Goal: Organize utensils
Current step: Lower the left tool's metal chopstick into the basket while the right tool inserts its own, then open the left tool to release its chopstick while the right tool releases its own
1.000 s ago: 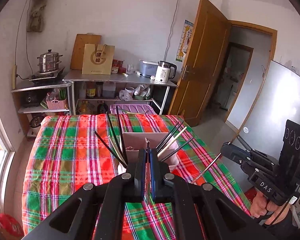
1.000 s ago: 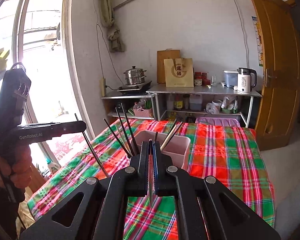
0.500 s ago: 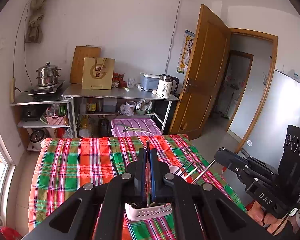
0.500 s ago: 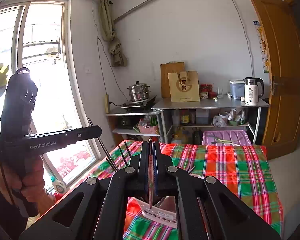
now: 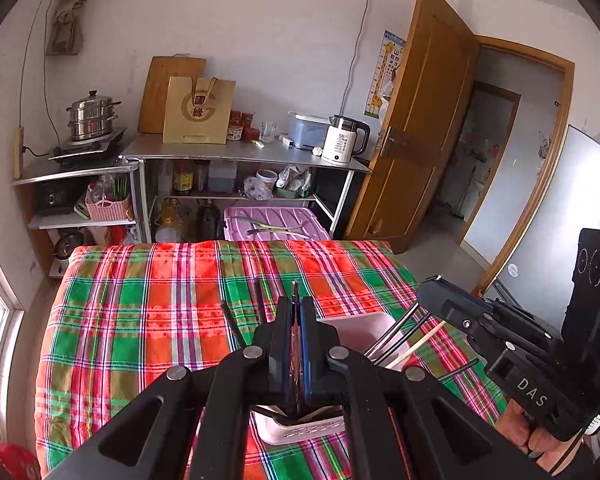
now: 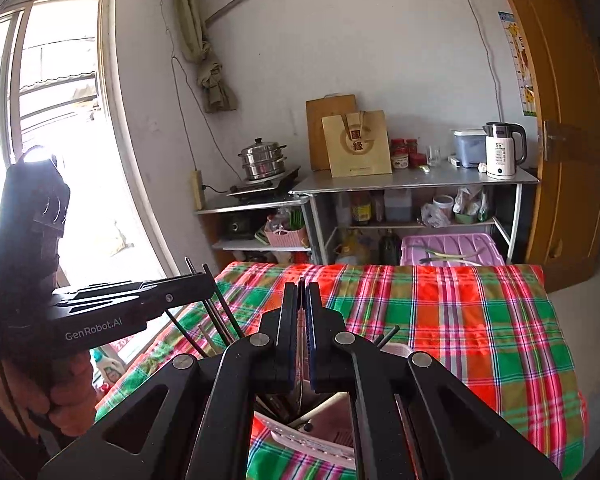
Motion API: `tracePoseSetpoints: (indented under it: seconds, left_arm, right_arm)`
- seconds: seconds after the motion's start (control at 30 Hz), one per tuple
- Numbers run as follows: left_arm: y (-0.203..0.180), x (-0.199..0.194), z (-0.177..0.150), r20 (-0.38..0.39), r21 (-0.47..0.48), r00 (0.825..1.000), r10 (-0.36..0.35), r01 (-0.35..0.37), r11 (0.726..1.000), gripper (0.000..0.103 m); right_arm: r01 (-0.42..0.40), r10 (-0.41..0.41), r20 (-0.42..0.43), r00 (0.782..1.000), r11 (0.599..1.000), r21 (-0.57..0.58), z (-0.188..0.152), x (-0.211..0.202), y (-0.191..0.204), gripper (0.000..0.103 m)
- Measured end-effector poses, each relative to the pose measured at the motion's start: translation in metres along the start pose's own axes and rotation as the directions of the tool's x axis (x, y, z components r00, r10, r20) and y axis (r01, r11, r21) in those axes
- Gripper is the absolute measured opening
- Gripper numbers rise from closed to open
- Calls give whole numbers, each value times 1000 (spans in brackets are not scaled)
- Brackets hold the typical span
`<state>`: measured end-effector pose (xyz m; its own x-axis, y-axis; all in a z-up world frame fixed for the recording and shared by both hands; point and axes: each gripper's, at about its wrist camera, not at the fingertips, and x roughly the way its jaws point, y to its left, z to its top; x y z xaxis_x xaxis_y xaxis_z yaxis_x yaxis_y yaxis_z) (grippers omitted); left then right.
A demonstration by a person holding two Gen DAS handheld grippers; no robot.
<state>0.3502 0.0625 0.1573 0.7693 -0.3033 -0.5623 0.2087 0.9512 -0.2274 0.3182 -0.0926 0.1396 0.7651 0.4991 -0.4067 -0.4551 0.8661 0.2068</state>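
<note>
Both tools, left (image 5: 296, 300) and right (image 6: 301, 292), have jaws pressed together on a thin chopstick each. The pink holder (image 5: 364, 326) sits on the plaid desk (image 5: 148, 312) at 6 o'clock beneath them.

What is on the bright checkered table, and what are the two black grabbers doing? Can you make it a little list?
table cover: red and green plaid cloth
container: pale pink utensil holder standing on the cloth
inside it: dark chopsticks and a light wooden one, leaning outward
left gripper: shut, above the holder
right gripper: shut, above the holder
</note>
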Motion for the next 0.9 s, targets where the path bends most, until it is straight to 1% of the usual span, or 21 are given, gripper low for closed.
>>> tracePoseSetpoints:
  seconds: [0.17,0.27,0.33,0.5,0.57,0.6,0.63,0.77,0.9]
  left_arm:
    - [1,11,-8,-21,4,1000,-3,4,1000,4]
    - [4,17,-10,-33,-8,999,8,-9,1000,4]
    - [8,18,-13,-34,-22,999,19,-20,1000,4]
    - [10,17,-20,-38,-37,999,21,-22,999,4]
    - [9,15,-21,-39,-38,999,31,-32,999,4]
    - [9,13,-21,-28,-40,999,35,-37,999,4]
    - [8,9,-21,-16,-42,999,35,-35,998,4]
    - [6,-7,-20,23,-46,999,47,-46,998,11]
    - [1,-29,-24,58,-44,997,59,-57,997,12]
  right_arm:
    - [-2,2,-31,1000,1000,-10,-7,6,0,4]
    - [3,-4,-51,999,1000,-12,-10,9,0,4]
    - [7,-8,-62,998,1000,-12,-14,10,-1,5]
    - [22,-23,-87,996,1000,-3,-18,12,-6,5]
    - [28,-29,-86,996,1000,-5,-18,9,-7,9]
    - [30,-30,-81,996,1000,-4,-17,7,-7,13]
    - [29,-30,-75,997,1000,-4,-16,4,-7,15]
    - [26,-26,-54,998,1000,-2,-12,-7,-6,15]
    - [27,-27,-29,999,1000,-5,-10,-24,-5,16]
